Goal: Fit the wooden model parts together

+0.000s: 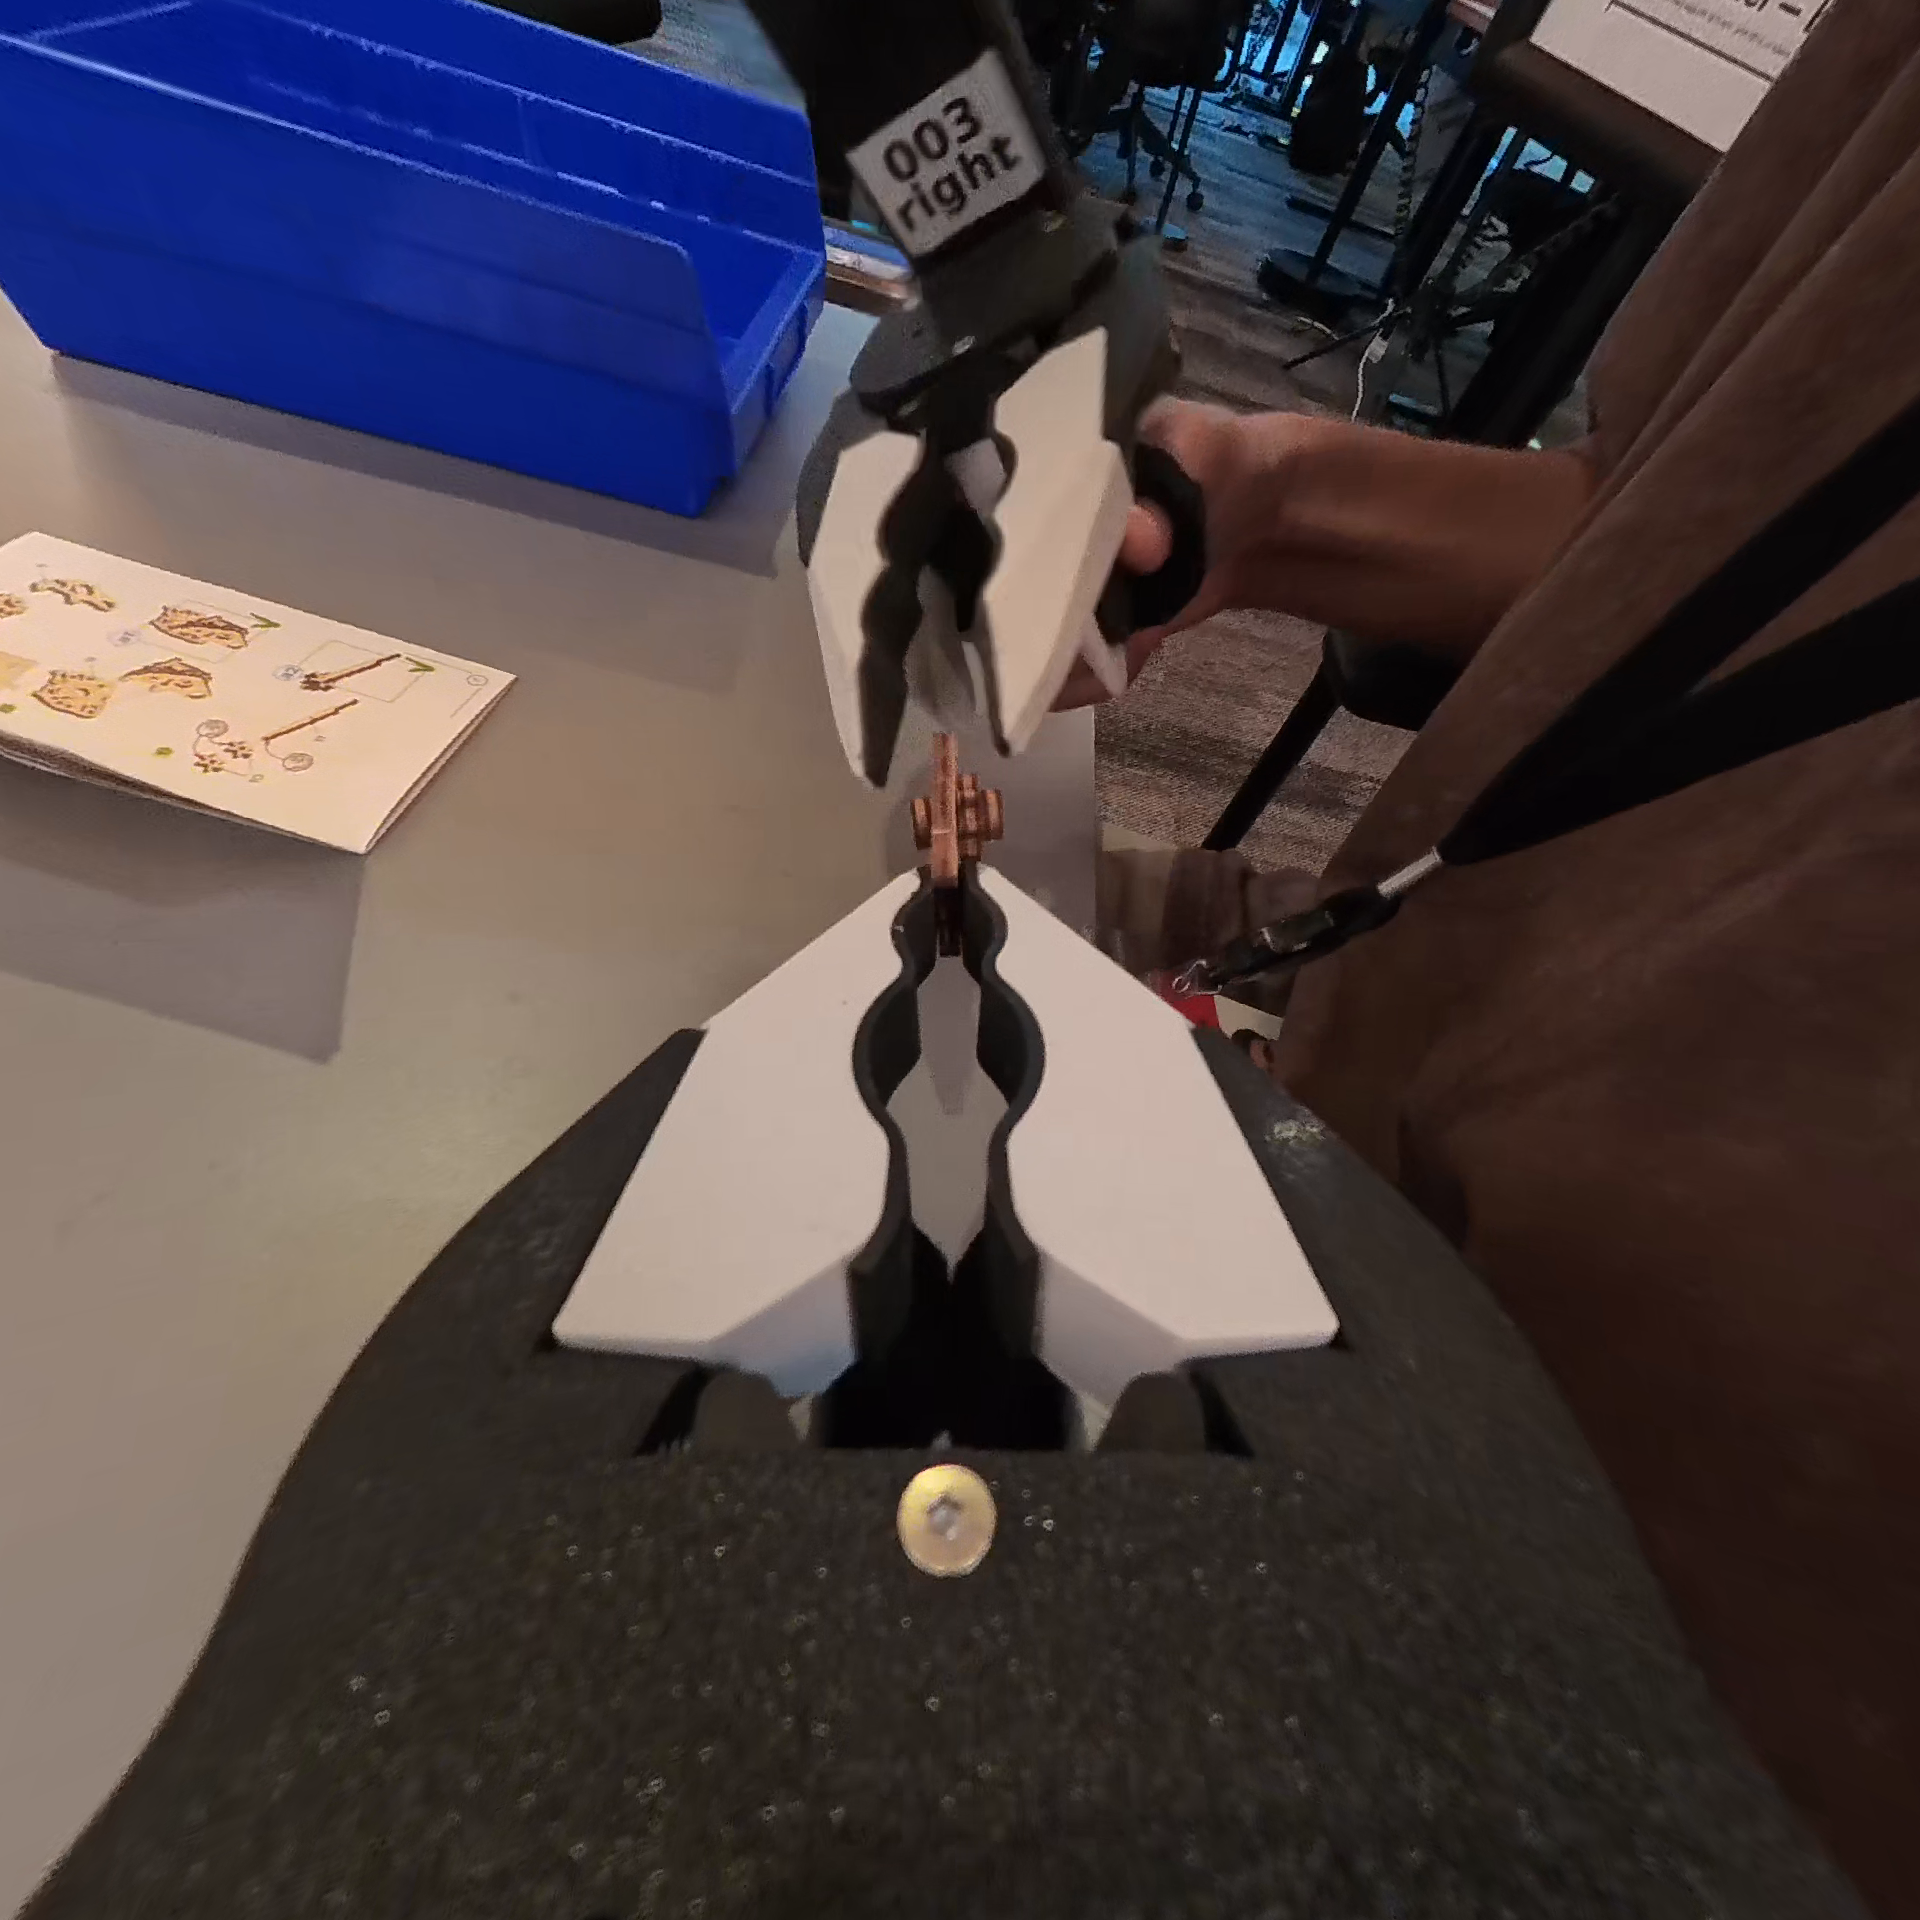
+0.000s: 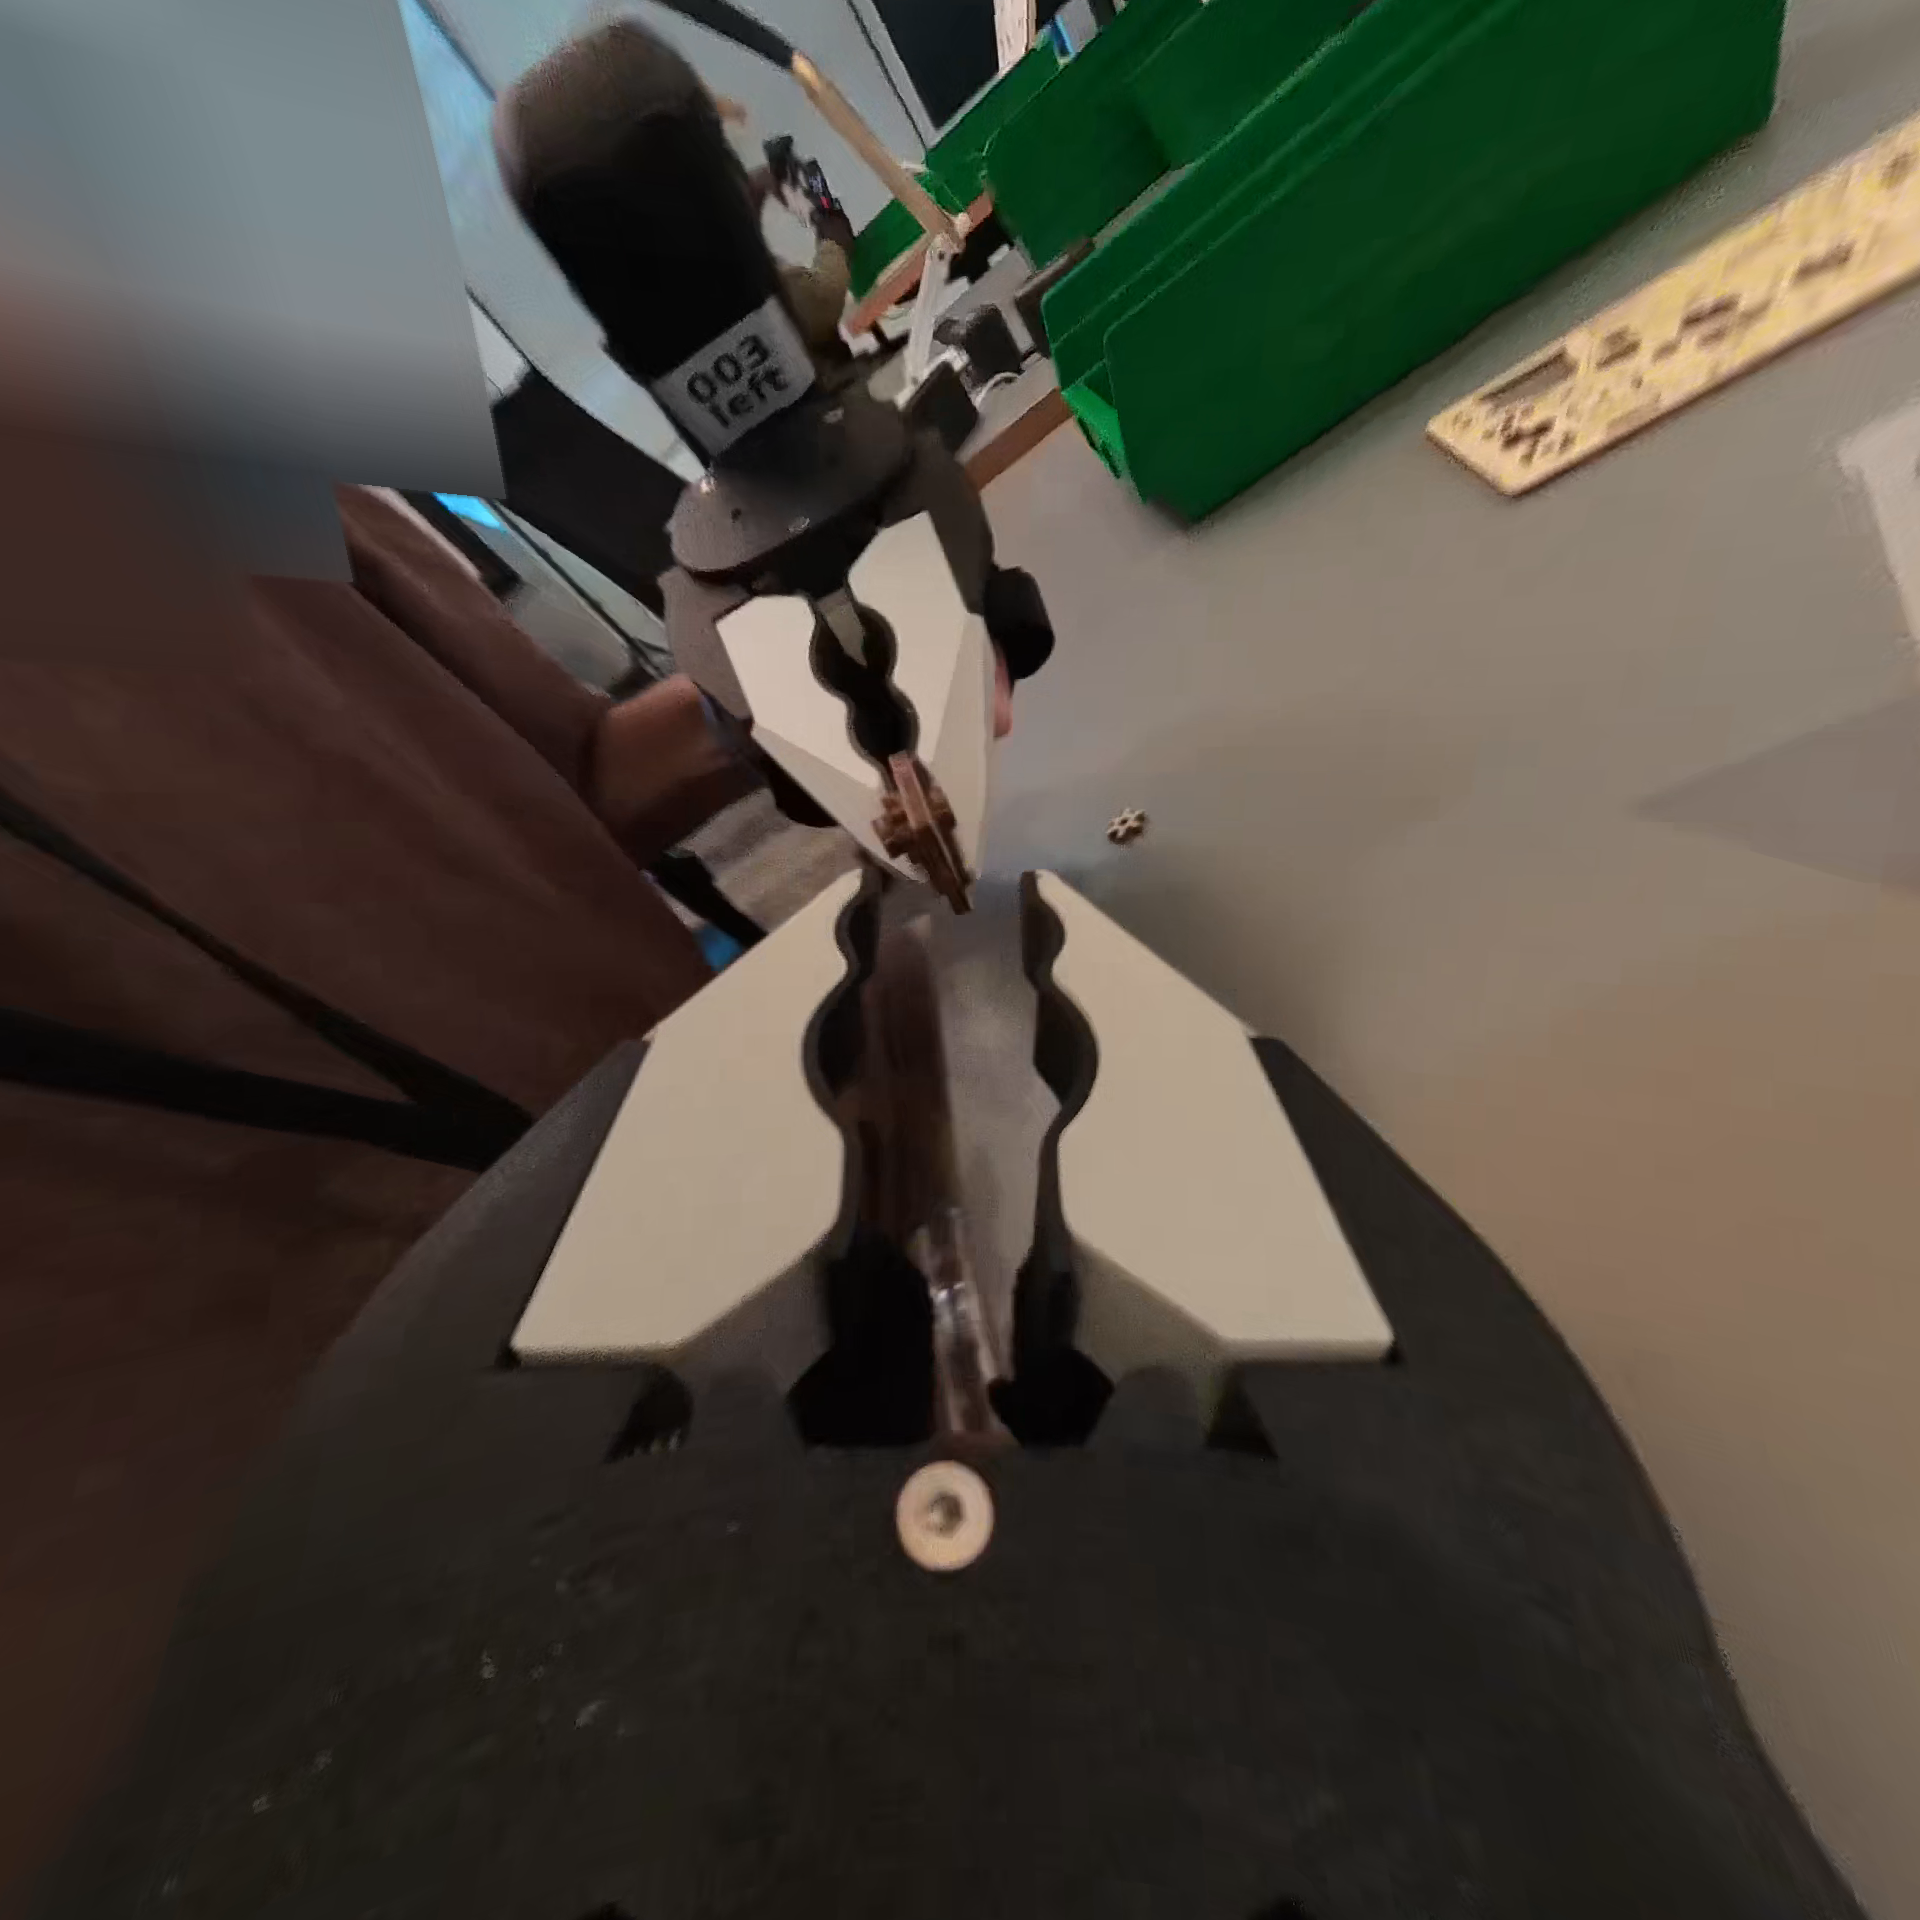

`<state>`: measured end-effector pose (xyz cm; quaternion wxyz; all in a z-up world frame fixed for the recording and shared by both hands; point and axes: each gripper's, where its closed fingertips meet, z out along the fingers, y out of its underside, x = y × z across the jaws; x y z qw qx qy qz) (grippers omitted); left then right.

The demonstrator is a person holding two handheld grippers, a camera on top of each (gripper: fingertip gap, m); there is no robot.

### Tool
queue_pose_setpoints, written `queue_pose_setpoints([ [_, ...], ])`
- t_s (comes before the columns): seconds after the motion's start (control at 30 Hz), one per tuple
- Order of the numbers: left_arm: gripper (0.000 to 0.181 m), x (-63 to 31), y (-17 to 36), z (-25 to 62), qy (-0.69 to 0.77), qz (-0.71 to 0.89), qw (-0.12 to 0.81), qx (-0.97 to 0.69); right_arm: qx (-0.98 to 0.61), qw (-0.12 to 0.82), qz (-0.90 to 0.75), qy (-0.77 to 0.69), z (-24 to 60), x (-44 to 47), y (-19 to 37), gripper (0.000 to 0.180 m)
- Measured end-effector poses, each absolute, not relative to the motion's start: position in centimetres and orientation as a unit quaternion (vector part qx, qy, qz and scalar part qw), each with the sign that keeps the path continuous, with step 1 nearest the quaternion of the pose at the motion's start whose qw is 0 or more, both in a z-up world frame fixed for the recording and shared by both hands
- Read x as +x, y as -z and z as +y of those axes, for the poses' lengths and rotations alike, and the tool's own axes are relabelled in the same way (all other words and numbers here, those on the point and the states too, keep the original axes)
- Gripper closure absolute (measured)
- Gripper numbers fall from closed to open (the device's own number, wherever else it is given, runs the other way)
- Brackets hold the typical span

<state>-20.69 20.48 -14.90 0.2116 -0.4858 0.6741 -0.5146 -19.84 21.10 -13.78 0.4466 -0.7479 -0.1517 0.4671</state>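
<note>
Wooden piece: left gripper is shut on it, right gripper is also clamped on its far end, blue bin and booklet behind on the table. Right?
One thing is off. The right gripper is not clamped: the right wrist view shows its fingers apart around the tip of the wooden piece. The left gripper is shut on it, with the blue bin and booklet behind.

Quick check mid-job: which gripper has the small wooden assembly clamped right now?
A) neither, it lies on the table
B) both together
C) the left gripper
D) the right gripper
C: the left gripper is closed on the wooden assembly, while the right gripper stands open just short of its free end.
</note>
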Motion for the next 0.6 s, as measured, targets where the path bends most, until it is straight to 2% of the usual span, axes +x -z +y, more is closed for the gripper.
queue_pose_setpoints([
  [0.13,0.18,-20.8,15.0,20.2,0.512,0.679,0.209,-0.482,-0.732,0.513,-0.22,-0.39,21.0,-20.9,12.6,0.157],
  [0.27,0.18,-21.0,14.8,19.4,0.512,0.692,0.206,-0.466,-0.728,0.51,-0.254,-0.381,20.4,-21.8,12.9,0.155],
  [0.37,0.18,-21.3,14.8,18.6,0.511,0.705,0.2,-0.45,-0.722,0.51,-0.278,-0.374,19.8,-22.0,12.8,0.163],
  [0.6,0.18,-21.1,14.7,18.4,0.5,0.71,0.21,-0.45,-0.724,0.526,-0.292,-0.337,19.7,-21.8,12.6,0.165],
])
